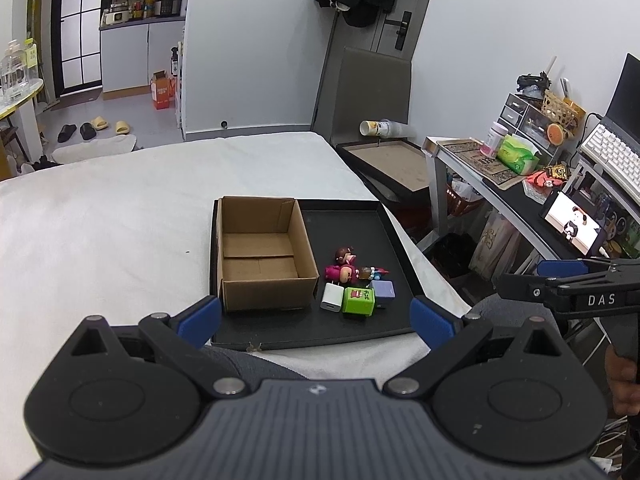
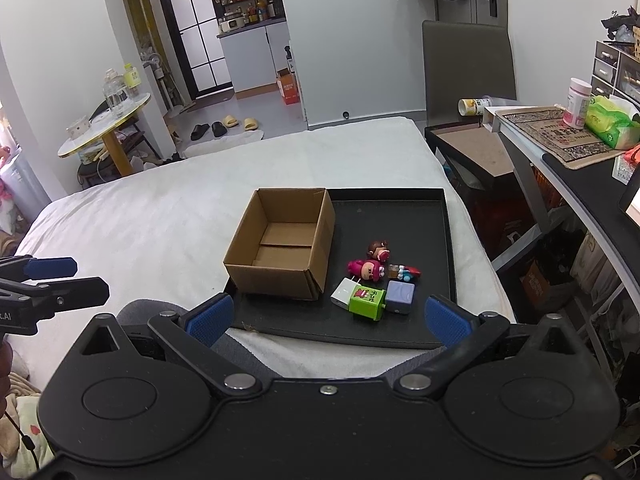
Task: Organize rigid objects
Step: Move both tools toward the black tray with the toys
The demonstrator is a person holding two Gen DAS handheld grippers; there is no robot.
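A black tray [image 1: 376,240] [image 2: 424,232] lies on a white bed. An open empty cardboard box [image 1: 262,256] [image 2: 282,248] stands in its left half. To its right lie a white charger [image 1: 330,297] [image 2: 343,293], a green cube charger [image 1: 359,301] [image 2: 366,299], a lilac cube [image 1: 383,290] [image 2: 400,297], a pink bear figure [image 1: 340,273] [image 2: 366,269], a brown-haired figure [image 1: 345,255] [image 2: 378,249] and a small colourful figure [image 1: 372,272] [image 2: 405,271]. My left gripper [image 1: 316,320] is open and empty, short of the tray's near edge. My right gripper [image 2: 327,320] is open and empty, also near that edge.
The right gripper shows at the right of the left wrist view [image 1: 568,284]; the left gripper shows at the left of the right wrist view [image 2: 44,284]. A desk [image 2: 560,148] with clutter and a chair [image 2: 468,64] stand to the right. A round side table [image 2: 104,120] stands far left.
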